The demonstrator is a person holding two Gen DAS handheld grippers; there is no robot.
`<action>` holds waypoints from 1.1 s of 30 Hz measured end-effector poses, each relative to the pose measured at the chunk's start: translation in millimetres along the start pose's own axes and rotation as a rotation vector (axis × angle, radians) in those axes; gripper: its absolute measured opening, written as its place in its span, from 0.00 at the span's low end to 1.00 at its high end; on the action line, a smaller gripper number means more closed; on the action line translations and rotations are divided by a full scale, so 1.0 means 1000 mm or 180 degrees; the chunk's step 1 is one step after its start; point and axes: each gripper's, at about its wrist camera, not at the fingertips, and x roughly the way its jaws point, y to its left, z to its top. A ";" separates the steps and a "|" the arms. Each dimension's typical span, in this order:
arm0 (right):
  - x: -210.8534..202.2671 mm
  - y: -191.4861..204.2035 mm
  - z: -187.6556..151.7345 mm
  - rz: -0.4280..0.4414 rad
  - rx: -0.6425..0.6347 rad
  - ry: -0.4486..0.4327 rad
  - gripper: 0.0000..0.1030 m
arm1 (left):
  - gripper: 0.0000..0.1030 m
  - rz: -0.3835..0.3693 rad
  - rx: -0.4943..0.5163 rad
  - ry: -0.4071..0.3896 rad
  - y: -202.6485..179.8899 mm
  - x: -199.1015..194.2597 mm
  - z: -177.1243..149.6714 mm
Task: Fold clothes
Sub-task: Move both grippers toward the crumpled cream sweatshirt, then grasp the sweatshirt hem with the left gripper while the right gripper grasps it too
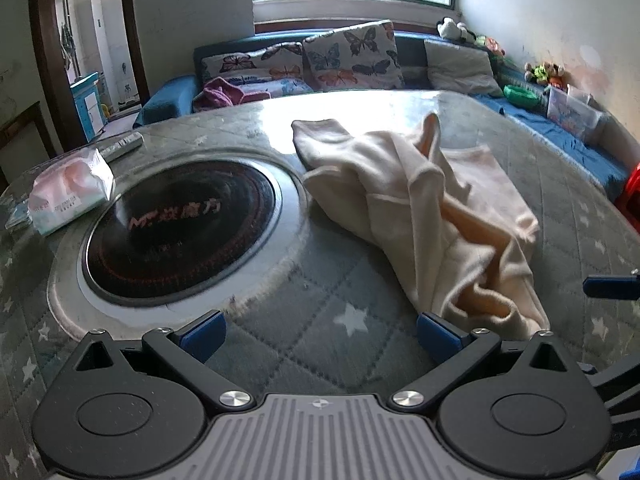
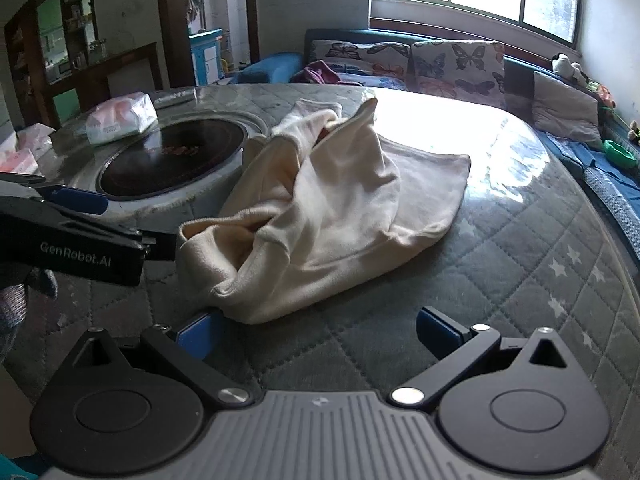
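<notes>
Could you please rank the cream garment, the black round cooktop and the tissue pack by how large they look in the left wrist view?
1. Cream garment, crumpled; nearness to the camera may enlarge it.
2. Black round cooktop, not far behind in apparent size.
3. Tissue pack, clearly smallest.

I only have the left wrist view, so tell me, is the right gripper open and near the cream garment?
Observer: Yes. The right gripper is open, empty, its left finger right at the cream garment's near edge.
Operator: Anything else on the table I can't see?
Observer: Pink tissue packs sit at its far left edge.
Operator: How does my left gripper look from there?
Observer: The left gripper sits left of the garment, not holding it.
</notes>
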 end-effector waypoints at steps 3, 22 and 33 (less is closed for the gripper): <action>-0.003 -0.005 0.009 0.0116 0.0005 -0.0027 1.00 | 1.00 -0.0006 -0.0036 -0.0101 0.004 -0.004 0.009; 0.030 -0.069 0.093 0.0053 0.0174 -0.0318 0.82 | 0.70 -0.0444 0.0216 -0.0386 -0.027 0.044 0.092; 0.097 -0.086 0.144 0.0400 0.0328 -0.0214 0.55 | 0.36 -0.0653 0.0205 -0.0147 -0.031 0.092 0.107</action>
